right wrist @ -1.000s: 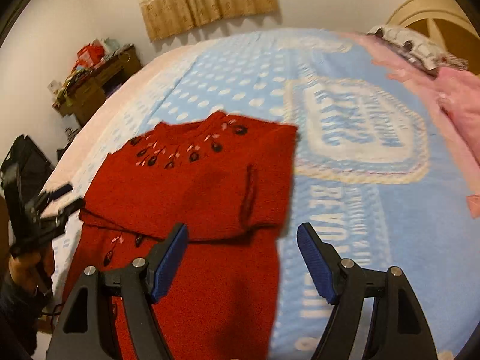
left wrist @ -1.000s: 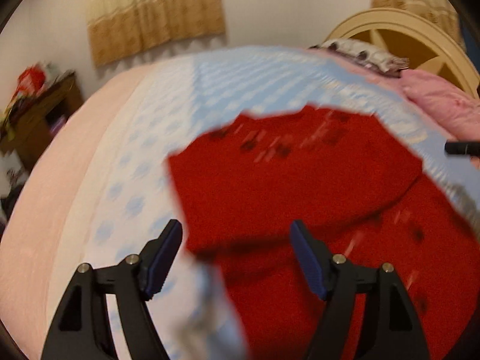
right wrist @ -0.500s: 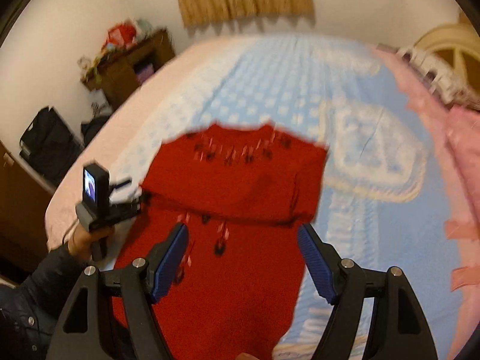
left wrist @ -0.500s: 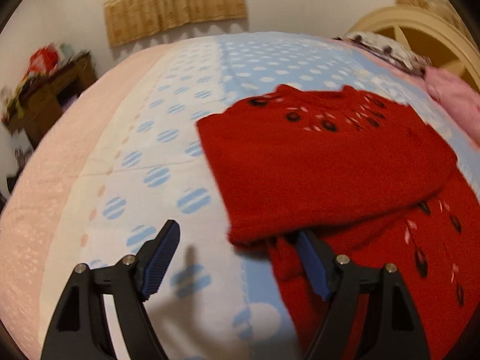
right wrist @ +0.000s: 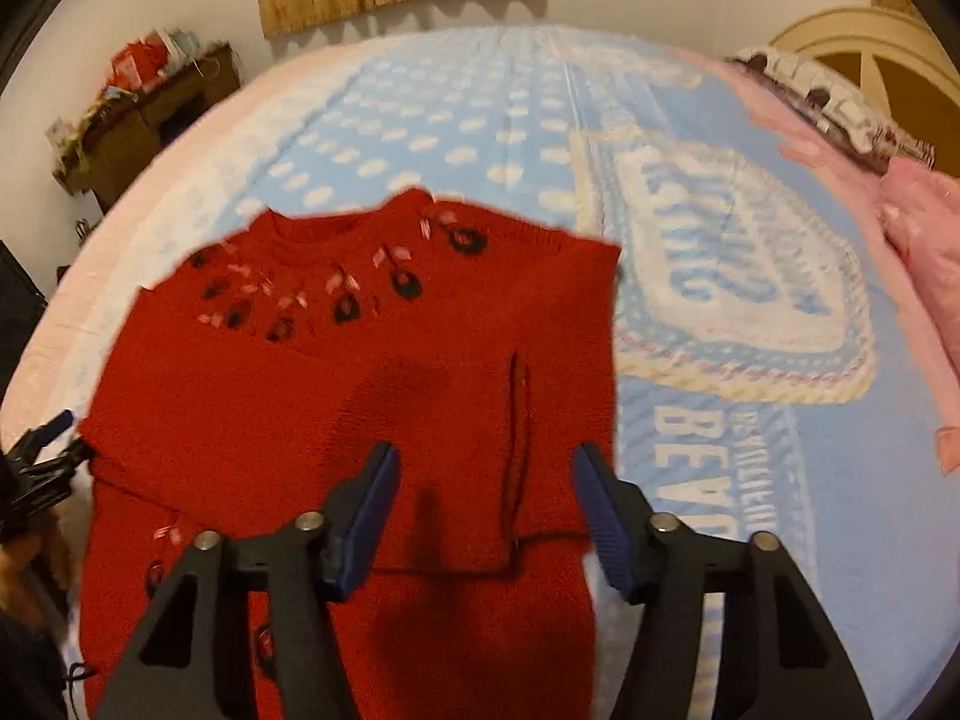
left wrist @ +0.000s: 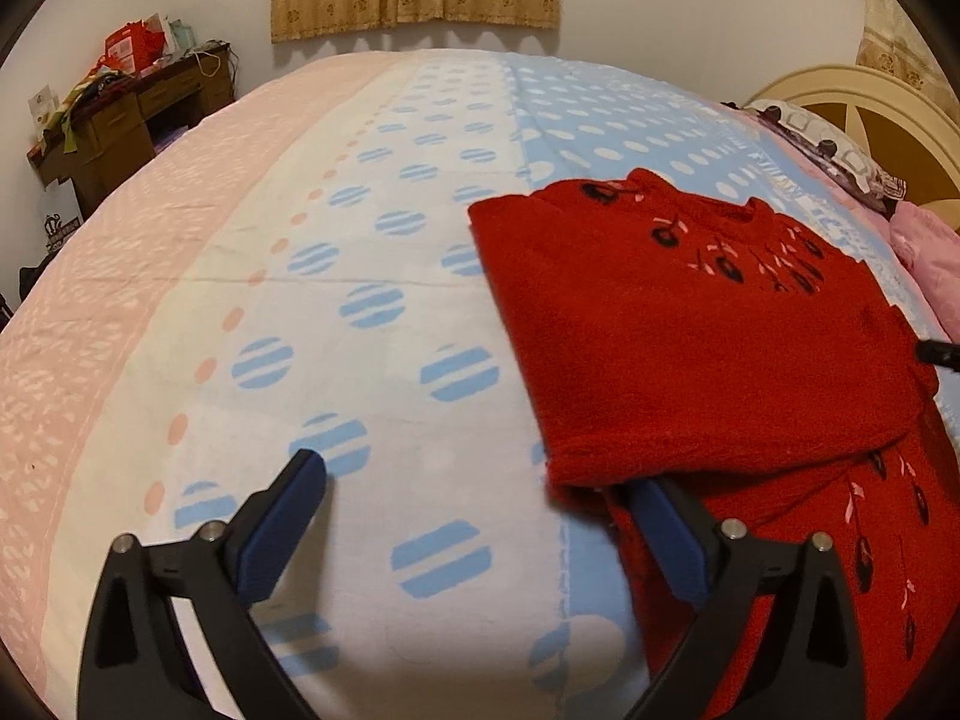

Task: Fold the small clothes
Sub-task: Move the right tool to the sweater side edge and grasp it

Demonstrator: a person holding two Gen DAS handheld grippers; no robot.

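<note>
A small red knit sweater (left wrist: 696, 336) with dark cherry motifs lies on the bed, its sleeves folded across the body. It also shows in the right wrist view (right wrist: 360, 396). My left gripper (left wrist: 474, 492) is open and empty at the sweater's left edge, its right finger (left wrist: 666, 534) tucked under the folded sleeve's edge. My right gripper (right wrist: 486, 498) is open and empty, low over the sweater's right half near the folded sleeve's cuff. The left gripper's tip (right wrist: 42, 450) shows at the sweater's left side in the right wrist view.
The bed has a blue, white and pink blanket (left wrist: 336, 300) with dots and lettering (right wrist: 738, 312). A pink pillow (left wrist: 930, 264) and cream headboard (left wrist: 864, 114) are at the right. A cluttered wooden desk (left wrist: 126, 114) stands by the far wall under a curtain.
Both grippers have come down closer to the sweater. The left view has swung left, showing more blanket. The right gripper's jaws have narrowed somewhat.
</note>
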